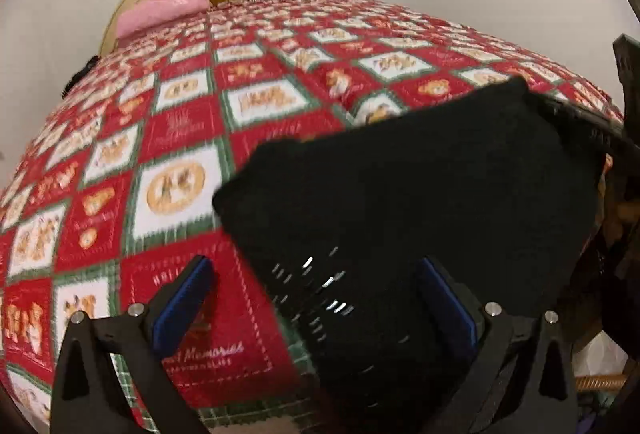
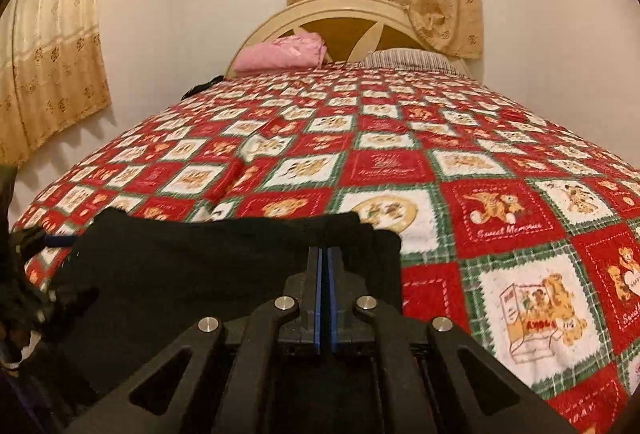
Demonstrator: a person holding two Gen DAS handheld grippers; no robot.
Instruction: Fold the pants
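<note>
The black pants (image 1: 420, 201) lie bunched in a folded stack on the red patchwork bedspread (image 1: 180, 137), near its front edge. My left gripper (image 1: 316, 298) is open, its blue pads (image 1: 184, 302) wide apart, with the pants' near left edge between and in front of them. In the right wrist view the pants (image 2: 208, 258) lie flat in front. My right gripper (image 2: 324, 262) is shut, pads together over the pants' near right part; whether cloth is pinched I cannot tell. The left gripper (image 2: 44, 240) shows dimly at the far left of that view.
The bedspread (image 2: 460, 169) covers the whole bed. A pink pillow (image 2: 280, 53) and a striped pillow (image 2: 404, 59) lie by the round headboard (image 2: 344, 13). Beige curtains (image 2: 48, 45) hang on the walls. The right gripper's body (image 1: 628, 105) shows at the right edge.
</note>
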